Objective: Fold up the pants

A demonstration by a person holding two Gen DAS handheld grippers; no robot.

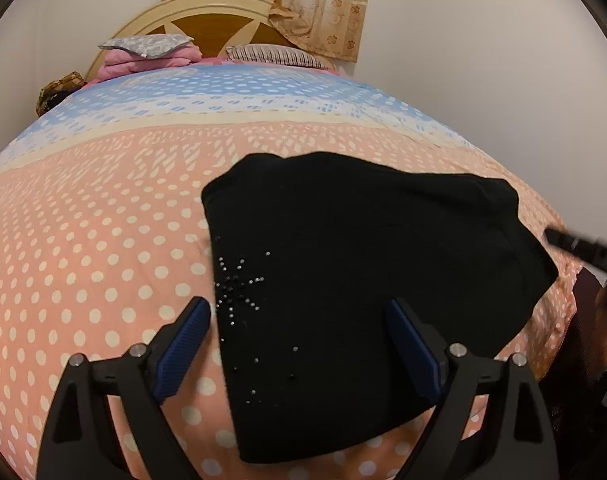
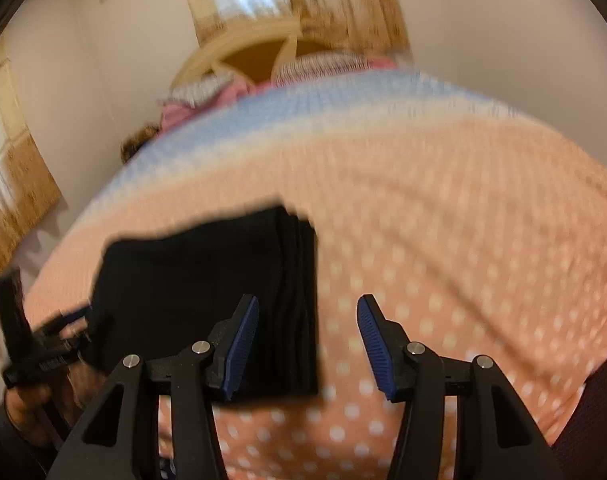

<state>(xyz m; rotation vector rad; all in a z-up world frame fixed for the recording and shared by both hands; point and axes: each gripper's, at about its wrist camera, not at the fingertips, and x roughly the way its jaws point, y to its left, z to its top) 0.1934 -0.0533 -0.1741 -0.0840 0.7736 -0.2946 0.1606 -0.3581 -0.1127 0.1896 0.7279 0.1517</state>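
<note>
The black pants [image 1: 363,256] lie on the bed as a compact folded bundle, on the peach polka-dot bedspread [image 1: 83,240] near the bed's near edge; a scatter of small studs shows on the cloth at about 8 o'clock of the bundle in the left wrist view, and the right wrist view, though blurred, shows stacked layers along the edge at 3 o'clock. I judge the cloth soft, light and limp: it will sag and slide open if lifted by one layer, so a hold should pinch all the layers together at a folded edge or corner. The left gripper [image 1: 299,344] hovers over the near part of the bundle, its jaws spread wide with nothing pinched. The right gripper [image 2: 307,344] sits at the layered edge, its jaws apart and empty. At 12 o'clock stand pillows [image 1: 263,54], a headboard [image 1: 219,28] and curtains [image 1: 303,4].
</note>
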